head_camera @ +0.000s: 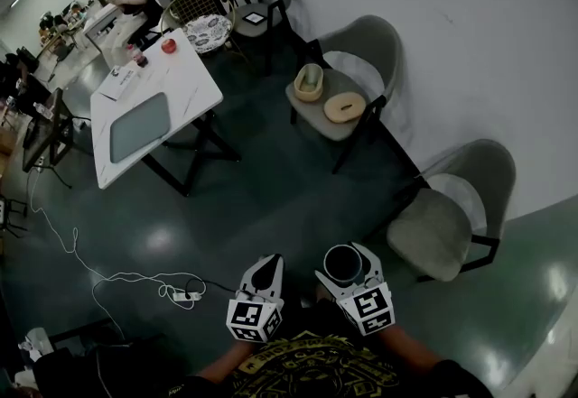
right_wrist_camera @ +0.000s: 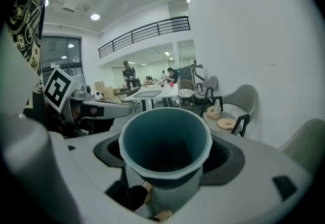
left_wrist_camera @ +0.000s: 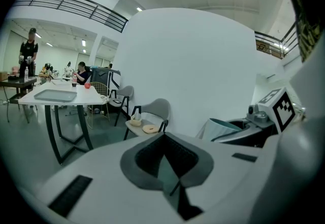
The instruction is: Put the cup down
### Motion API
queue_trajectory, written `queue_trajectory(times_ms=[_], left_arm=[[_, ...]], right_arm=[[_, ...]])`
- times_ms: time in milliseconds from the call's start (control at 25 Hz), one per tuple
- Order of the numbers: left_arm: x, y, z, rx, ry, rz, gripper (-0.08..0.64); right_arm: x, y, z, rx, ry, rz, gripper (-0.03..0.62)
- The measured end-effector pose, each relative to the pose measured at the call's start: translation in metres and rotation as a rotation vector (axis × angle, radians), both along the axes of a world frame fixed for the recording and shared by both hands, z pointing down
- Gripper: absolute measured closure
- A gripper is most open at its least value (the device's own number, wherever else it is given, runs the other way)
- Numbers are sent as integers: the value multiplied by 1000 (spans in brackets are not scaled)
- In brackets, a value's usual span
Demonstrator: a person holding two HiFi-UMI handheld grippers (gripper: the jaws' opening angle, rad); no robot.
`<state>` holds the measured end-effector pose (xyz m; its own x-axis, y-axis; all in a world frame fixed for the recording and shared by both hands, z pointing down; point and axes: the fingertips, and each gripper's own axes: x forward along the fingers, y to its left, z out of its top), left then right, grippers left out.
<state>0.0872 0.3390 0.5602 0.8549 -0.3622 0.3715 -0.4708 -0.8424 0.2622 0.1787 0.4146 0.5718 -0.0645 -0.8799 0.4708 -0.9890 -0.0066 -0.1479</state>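
A teal cup (head_camera: 343,263) stands upright between the jaws of my right gripper (head_camera: 344,268), which is shut on it, low in the head view and close to my body. In the right gripper view the cup (right_wrist_camera: 165,149) fills the middle, and its dark inside looks empty. My left gripper (head_camera: 267,272) hangs just left of it with its jaws together and nothing between them. In the left gripper view the left gripper (left_wrist_camera: 170,167) points toward a chair, and the cup (left_wrist_camera: 223,129) shows at the right.
A grey chair (head_camera: 438,234) stands just ahead on the right, by the white wall. A second chair (head_camera: 361,58) further on carries a bowl (head_camera: 309,81) and a round tan piece (head_camera: 344,106). A white table (head_camera: 194,85) with a grey tray (head_camera: 137,126) stands at the left. A cable with a power strip (head_camera: 183,296) lies on the dark floor.
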Motion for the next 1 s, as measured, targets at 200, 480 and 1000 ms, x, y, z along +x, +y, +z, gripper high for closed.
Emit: queue_trajectory(times_ms=[200,480,1000], left_arm=[[-7,-13,1,-9,5,-17,549],[-15,-39,-9,3,25,-34,549],[-34,-90,-18,15,46,-74,549]], right_arm=[[-6,-16,-5,1,-2,-14,209],[-9,-45,-17,-5,8,-8,207],[-29,-96,-21,-6,11,-53,208]])
